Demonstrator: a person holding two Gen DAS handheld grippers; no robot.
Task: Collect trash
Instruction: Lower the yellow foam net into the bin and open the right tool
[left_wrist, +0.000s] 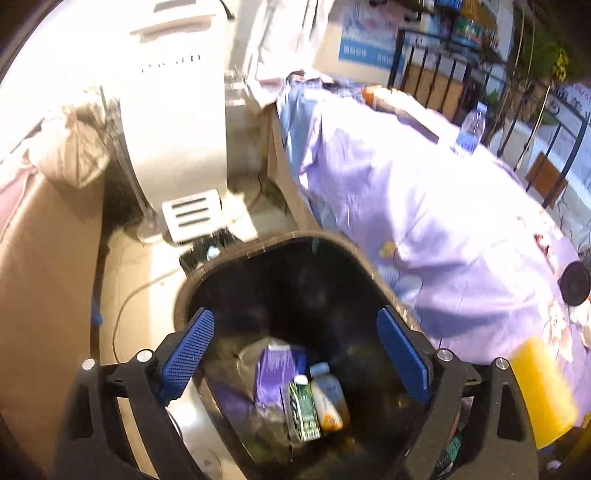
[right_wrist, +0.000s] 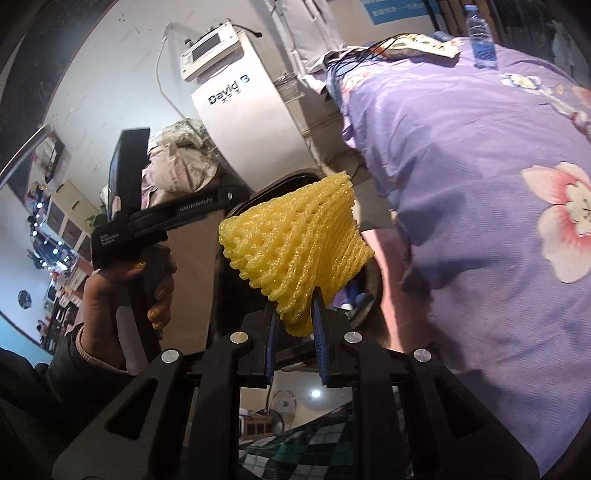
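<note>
Left wrist view is looking down into the bin (left_wrist: 280, 266); left gripper (left_wrist: 295, 354) is hovering over its mouth, jaws spread wide, gripping nothing. Bottles (left_wrist: 327, 398) and wrappers (left_wrist: 275, 373) are lying at the bottom. Right gripper (right_wrist: 295, 325) is pinching the lower tip of the yellow foam net (right_wrist: 295, 243), pointing toward the bin beside the bed (right_wrist: 480, 184). Left hand (right_wrist: 122, 295) is gripping its handle, wrist upright.

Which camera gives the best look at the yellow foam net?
The right wrist view: the yellow foam net fills the centre, sharp, pinched between the right gripper jaws. The left wrist view catches only a blurred yellow patch at its right edge.
</note>
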